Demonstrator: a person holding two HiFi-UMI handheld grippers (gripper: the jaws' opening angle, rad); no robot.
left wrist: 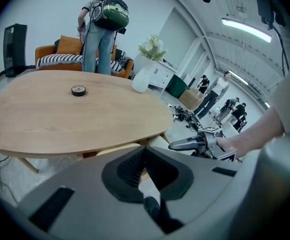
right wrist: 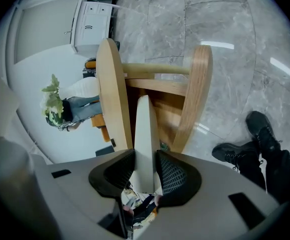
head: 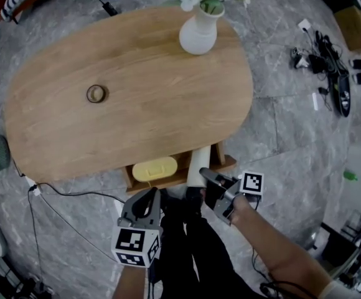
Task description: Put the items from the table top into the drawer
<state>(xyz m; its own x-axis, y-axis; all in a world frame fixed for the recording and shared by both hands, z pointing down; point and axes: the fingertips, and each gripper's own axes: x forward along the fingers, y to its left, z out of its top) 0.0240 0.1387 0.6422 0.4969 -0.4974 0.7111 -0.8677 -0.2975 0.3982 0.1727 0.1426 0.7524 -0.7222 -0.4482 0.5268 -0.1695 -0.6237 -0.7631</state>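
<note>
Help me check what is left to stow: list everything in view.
oval wooden table: one, light brown, centre
white vase of white flowers: one, white, table's far edge
small dark tape roll: one, dark, table top, left of middle
open wooden drawer: one, brown, under table's near edge
rounded pale yellow box: one, yellow, inside drawer
long white object: one, white, at drawer's right side
tangled cables: several, black, floor at right
left gripper: grey, shut, empty
right gripper: grey, shut on the long white object
</note>
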